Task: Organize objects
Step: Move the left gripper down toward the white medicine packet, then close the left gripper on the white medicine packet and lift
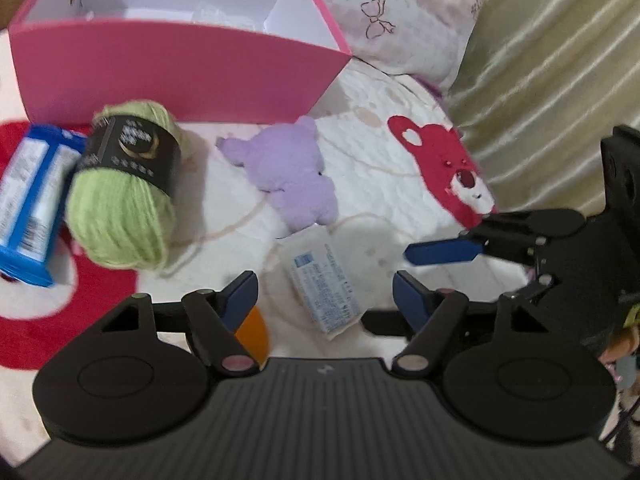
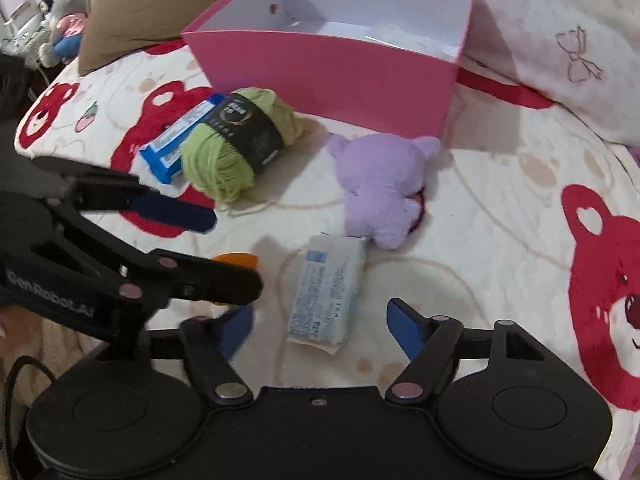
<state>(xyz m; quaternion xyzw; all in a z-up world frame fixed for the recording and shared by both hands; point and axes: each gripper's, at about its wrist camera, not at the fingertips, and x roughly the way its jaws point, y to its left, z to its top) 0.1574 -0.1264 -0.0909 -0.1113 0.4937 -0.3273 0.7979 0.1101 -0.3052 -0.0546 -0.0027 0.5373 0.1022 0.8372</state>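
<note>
A pink box stands open on the bed, with something white inside. In front of it lie a green yarn ball, a blue packet, a purple plush toy and a pale tissue pack. My left gripper is open and empty, just above the tissue pack; it also shows in the right wrist view. My right gripper is open and empty, over the pack's near end; it also shows in the left wrist view.
The bedspread is white with red bear prints. A pale pillow and a gold cushion lie at the right. A brown pillow and a grey plush toy sit at the far left.
</note>
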